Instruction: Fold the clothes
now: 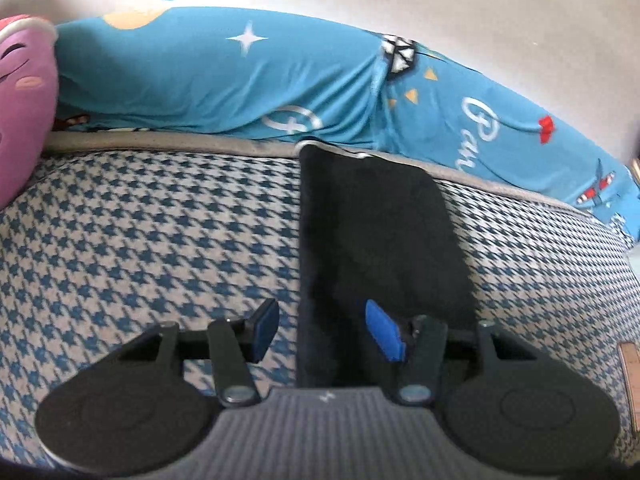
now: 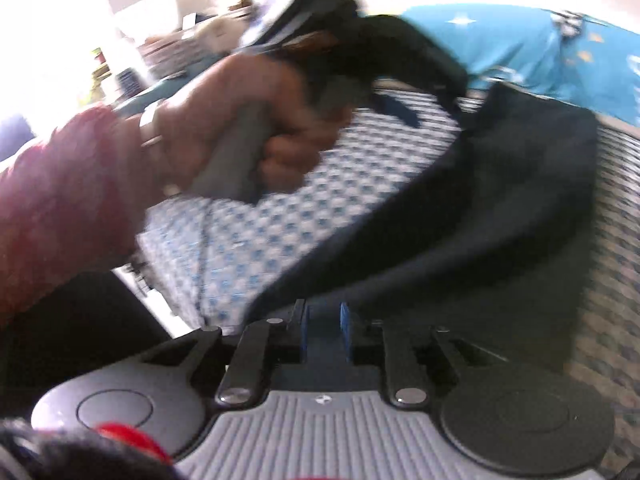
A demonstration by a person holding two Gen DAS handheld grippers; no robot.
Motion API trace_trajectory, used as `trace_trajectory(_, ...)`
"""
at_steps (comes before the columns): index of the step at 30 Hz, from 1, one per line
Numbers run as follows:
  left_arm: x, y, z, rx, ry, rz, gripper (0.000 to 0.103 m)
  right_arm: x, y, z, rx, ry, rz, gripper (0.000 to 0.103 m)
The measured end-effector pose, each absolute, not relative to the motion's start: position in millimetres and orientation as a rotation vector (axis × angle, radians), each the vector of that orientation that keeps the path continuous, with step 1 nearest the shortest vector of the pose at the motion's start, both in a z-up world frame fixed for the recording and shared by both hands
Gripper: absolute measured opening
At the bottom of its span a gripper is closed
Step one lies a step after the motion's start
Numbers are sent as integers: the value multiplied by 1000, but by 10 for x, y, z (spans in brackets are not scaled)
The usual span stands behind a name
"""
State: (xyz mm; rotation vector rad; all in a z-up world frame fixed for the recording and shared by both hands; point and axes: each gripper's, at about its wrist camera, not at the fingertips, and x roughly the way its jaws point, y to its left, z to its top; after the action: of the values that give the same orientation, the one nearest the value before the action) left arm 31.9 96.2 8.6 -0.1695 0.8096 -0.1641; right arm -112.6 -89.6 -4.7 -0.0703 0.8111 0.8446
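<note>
A black garment [image 1: 372,240] lies as a long folded strip on the blue-and-white houndstooth bed cover [image 1: 140,240]. My left gripper [image 1: 324,330] hovers open over the strip's near end. Its right blue pad [image 1: 384,330] is above the cloth and its left pad [image 1: 266,330] is above the cover. In the right wrist view the same black garment [image 2: 480,208] runs up and away from my right gripper [image 2: 325,330], whose blue pads stand close together on the cloth's near edge. A hand [image 2: 240,132] in a dark red sleeve grips the left gripper's grey handle.
A blue cartoon-print bolster [image 1: 240,80] lies along the far edge by a white wall. A purple plush toy [image 1: 24,100] sits at the far left. In the blurred right wrist view, a cluttered shelf [image 2: 168,48] stands beyond the bed.
</note>
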Motion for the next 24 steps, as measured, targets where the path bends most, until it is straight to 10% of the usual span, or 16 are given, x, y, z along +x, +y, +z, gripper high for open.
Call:
trace_trajectory(22, 316, 504, -193, -58, 886, -181, 59, -1308, -1889, -273, 133, 966, 489, 30)
trace_trajectory(24, 337, 519, -208, -66, 893, -173, 59, -1315, -1854, -272, 111, 954, 501, 9)
